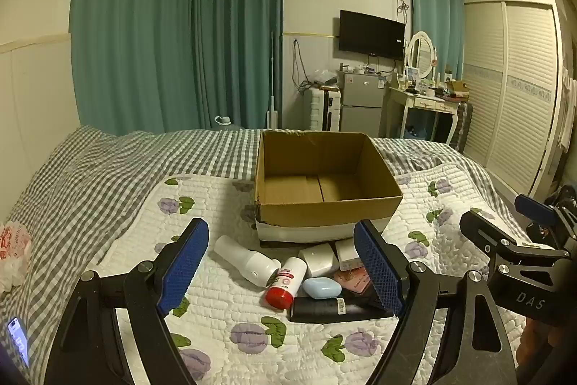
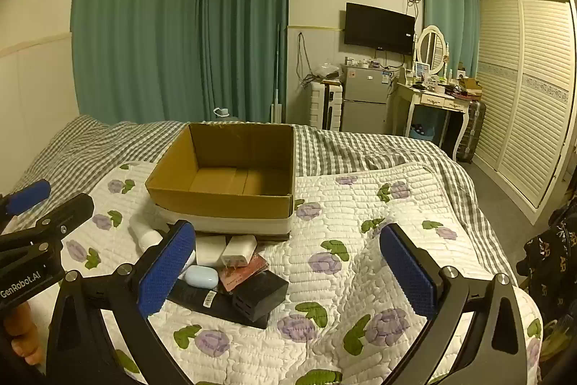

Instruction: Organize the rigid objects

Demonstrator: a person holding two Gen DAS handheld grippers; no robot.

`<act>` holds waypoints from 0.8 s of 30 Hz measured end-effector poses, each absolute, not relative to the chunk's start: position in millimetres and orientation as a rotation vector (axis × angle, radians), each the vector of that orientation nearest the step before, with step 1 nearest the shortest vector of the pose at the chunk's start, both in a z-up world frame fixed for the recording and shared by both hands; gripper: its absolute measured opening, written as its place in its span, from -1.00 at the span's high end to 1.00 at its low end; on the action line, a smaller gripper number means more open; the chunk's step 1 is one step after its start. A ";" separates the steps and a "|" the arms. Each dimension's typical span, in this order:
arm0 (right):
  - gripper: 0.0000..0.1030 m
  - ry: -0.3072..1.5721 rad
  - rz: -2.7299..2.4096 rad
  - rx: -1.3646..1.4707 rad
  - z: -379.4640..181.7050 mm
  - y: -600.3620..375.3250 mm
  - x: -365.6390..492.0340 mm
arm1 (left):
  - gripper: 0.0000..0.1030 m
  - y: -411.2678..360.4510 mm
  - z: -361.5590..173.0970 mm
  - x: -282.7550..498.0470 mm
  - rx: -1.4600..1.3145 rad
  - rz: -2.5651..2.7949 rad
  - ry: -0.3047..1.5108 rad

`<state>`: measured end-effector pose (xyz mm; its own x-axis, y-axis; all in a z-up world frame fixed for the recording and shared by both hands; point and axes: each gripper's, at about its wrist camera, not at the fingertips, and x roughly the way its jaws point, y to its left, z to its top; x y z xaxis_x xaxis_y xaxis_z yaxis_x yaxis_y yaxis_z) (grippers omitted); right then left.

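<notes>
Both grippers, left gripper (image 1: 281, 271) and right gripper (image 2: 285, 273), hovered wide, empty, near the pile. Red-capped bottle (image 1: 285, 282) lay before empty cardboard box (image 1: 324, 204); likely light, stiff, slippery; grasp mid-body.

My left tongs (image 1: 285, 267) are black metal arms with silver round screws at the joints, each finger faced with a blue cross-hatched pad (image 1: 185, 264). My right tongs (image 2: 299, 273) match — same black frame, same blue pads (image 2: 407, 267). White lettering marks the bodies: "DAS" on one, "GenRobot.AI" on the other. At the near left, my bare fingers (image 2: 21, 334) show — warm-toned skin.
</notes>
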<state>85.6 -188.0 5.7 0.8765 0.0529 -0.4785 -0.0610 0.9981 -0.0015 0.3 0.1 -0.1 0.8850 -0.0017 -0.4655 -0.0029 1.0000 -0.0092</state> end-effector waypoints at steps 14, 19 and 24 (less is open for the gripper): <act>-1.00 0.500 0.064 -0.015 5.0 -187.1 84.7 | -0.66 2.1 3.5 2.8 -0.009 0.003 0.479; -1.00 0.502 0.067 -0.015 3.7 -188.6 86.4 | -0.66 3.3 2.2 0.2 -0.010 0.003 0.475; -1.00 0.505 0.069 -0.016 0.7 -183.8 82.8 | -0.66 5.7 2.7 0.8 -0.008 0.003 0.473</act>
